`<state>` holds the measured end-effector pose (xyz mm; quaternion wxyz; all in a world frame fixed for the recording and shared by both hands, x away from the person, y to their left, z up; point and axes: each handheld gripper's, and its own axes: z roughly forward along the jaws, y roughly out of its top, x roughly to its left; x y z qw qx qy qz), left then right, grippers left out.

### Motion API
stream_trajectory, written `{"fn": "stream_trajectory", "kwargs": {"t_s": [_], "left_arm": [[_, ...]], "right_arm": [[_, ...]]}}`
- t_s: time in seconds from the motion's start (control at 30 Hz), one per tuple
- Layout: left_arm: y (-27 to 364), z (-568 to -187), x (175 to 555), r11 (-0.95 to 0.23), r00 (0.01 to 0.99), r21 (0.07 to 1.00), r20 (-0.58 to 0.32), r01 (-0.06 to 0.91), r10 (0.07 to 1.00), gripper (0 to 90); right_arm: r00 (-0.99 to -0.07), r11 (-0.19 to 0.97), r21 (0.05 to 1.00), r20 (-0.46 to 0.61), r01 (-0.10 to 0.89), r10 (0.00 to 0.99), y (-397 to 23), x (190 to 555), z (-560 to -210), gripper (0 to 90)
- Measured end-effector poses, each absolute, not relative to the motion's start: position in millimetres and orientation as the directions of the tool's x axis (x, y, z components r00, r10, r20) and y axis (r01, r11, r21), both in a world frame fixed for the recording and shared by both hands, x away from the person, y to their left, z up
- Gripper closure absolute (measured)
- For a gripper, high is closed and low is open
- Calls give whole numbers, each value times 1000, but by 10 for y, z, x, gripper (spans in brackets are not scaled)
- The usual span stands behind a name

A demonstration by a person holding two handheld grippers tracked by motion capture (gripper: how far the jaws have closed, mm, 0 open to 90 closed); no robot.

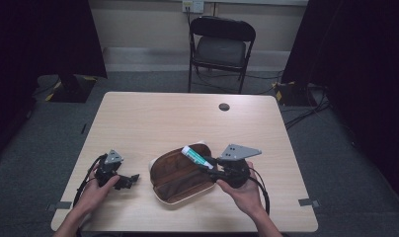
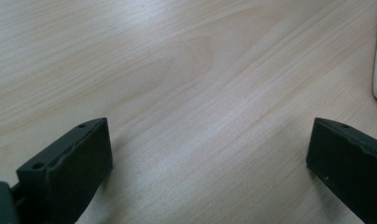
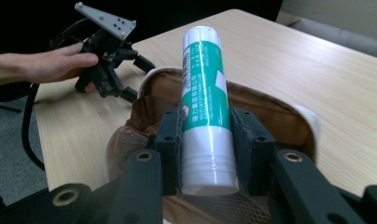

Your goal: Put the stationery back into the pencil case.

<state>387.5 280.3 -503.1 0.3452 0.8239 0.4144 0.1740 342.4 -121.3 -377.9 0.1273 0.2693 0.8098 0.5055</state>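
Tube [image 3: 206,100] (base hidden) clamped in right tool [image 3: 206,154].

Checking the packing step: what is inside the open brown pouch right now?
The pouch lies open, showing brown lining and a mesh pocket, with nothing loose visible. The right gripper holds a green-and-white tube above it, hiding part of the interior.
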Motion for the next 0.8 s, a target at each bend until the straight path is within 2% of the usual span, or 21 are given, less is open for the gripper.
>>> {"fn": "stream_trajectory", "kwargs": {"t_s": [0.8], "left_arm": [[2803, -5031, 3875, -419, 596, 714, 2, 562, 803, 0]], "right_arm": [[-878, 468, 822, 76, 324, 473, -724, 3523, -4157, 655]]}}
